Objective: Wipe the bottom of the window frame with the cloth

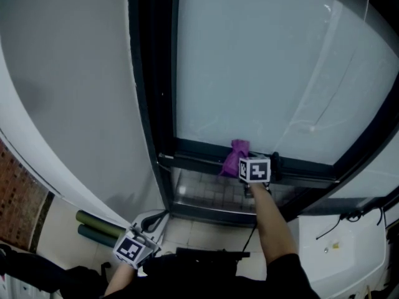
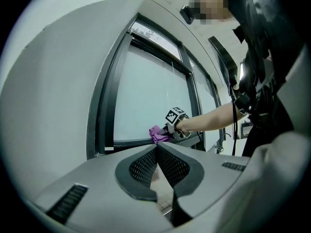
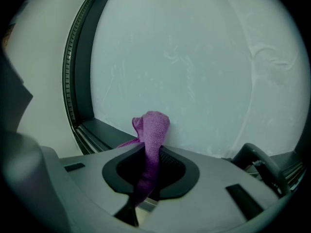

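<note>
Wall [image 1: 68, 73] takes up the left side, pale and bare, and runs into the dark upright [image 1: 156, 73] of the frame. Low beside it hangs the left gripper [image 1: 153, 224], well apart from the work. Its own view shows the jaws pressed together at the tips with nothing between them [image 2: 156, 148]. It seems parked there to keep clear, since one tool is enough for wiping.

Next comes the bottom rail [image 1: 199, 148], a dark ledge under the glass [image 1: 262, 61]. The cloth [image 1: 235, 156] sits on it, bunched upward with its top against the pane. The right gripper [image 1: 244, 167] is clenched on the cloth. In its own view the purple fabric [image 3: 153, 127] runs down through the closed jaws [image 3: 150, 152] and a wad stands proud in front. That wad looks like the part meant to rub the rail, with the hard jaws held off it.

To the left of the cloth the rail [image 3: 104, 130] ends in the corner with the upright, so a stroke that way would stop there. To the right the rail runs on much further, but a dark handle [image 3: 257, 161] stands just beside the tool. A stroke that way would likely need to lift over it or go around it.
</note>
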`<state>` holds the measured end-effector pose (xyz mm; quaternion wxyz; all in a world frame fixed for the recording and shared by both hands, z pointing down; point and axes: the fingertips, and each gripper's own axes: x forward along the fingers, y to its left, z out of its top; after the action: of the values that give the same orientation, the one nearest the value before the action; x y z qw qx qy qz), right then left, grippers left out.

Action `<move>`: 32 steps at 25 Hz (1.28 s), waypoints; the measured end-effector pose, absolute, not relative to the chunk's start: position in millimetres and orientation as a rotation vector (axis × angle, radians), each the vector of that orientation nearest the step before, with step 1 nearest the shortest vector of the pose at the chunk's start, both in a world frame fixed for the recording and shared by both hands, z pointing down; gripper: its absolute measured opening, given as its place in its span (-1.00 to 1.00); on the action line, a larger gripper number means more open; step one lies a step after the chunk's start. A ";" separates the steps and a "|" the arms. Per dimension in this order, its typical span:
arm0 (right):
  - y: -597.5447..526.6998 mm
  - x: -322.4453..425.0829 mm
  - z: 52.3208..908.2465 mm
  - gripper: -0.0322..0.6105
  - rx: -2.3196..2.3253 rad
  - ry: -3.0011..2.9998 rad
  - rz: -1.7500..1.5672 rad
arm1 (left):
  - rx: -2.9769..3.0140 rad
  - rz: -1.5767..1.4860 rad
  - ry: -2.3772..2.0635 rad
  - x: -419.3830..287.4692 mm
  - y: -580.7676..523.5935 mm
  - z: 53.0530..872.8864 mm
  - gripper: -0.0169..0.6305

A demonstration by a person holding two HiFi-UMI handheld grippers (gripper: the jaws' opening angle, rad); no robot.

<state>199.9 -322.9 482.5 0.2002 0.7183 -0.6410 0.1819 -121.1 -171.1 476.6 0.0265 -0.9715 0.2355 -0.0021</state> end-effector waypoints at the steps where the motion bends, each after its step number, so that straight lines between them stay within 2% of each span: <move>1: -321.2 202.0 483.6 -0.68 2.011 -1.786 0.519 | -3.001 -0.009 0.724 -121.1 -171.6 476.8 -0.94; 14: -293.5 238.7 484.7 -0.68 2.168 -1.646 0.420 | -3.022 -0.044 0.686 -114.5 -173.1 483.1 -0.94; 32: -271.2 249.2 481.9 -0.68 2.368 -1.613 0.209 | -3.041 -0.067 0.663 -106.8 -174.6 491.7 -0.94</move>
<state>249.2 -271.2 481.9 0.1340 0.8169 -0.5564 0.0721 -106.8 -174.6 491.7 0.0140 -0.9767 0.2130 -0.0215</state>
